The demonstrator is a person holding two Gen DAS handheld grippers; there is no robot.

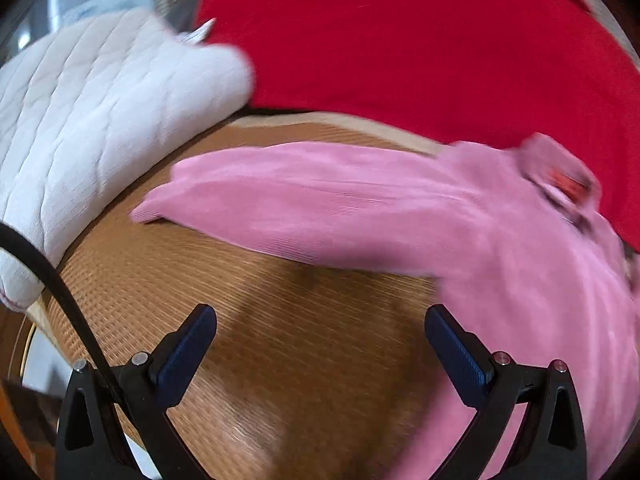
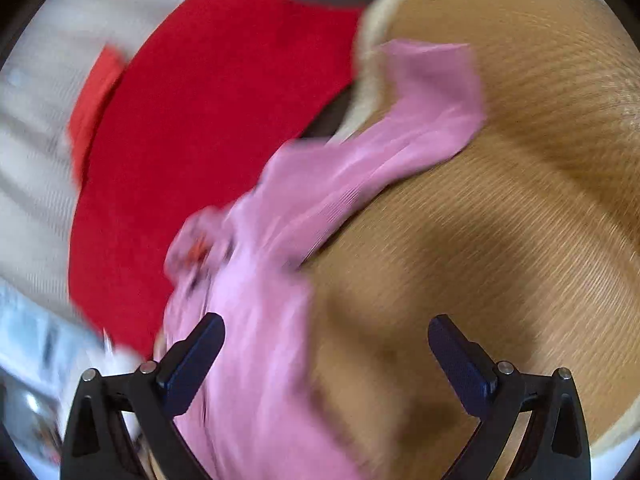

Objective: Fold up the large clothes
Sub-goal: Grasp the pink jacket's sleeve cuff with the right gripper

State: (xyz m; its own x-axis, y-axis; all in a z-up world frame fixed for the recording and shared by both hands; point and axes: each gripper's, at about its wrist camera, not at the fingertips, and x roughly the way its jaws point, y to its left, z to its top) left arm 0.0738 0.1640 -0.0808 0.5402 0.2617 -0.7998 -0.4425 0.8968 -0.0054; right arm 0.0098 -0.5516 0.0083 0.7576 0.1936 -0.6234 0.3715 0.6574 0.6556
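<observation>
A pink garment [image 1: 460,216] lies on a woven brown mat [image 1: 280,360], one sleeve stretched out to the left. My left gripper [image 1: 320,336] is open and empty above the mat, its right finger next to the pink cloth. In the right wrist view the pink garment [image 2: 280,264] runs from bottom left up to a sleeve end. My right gripper [image 2: 326,344] is open and empty, its left finger over the pink cloth, its right over the mat [image 2: 500,220]. Both views are blurred.
A red cloth [image 1: 400,52] lies behind the pink garment and also shows in the right wrist view [image 2: 192,128]. A white quilted pad [image 1: 92,120] lies at the left. The mat's pale edge [image 2: 368,60] shows at the far side.
</observation>
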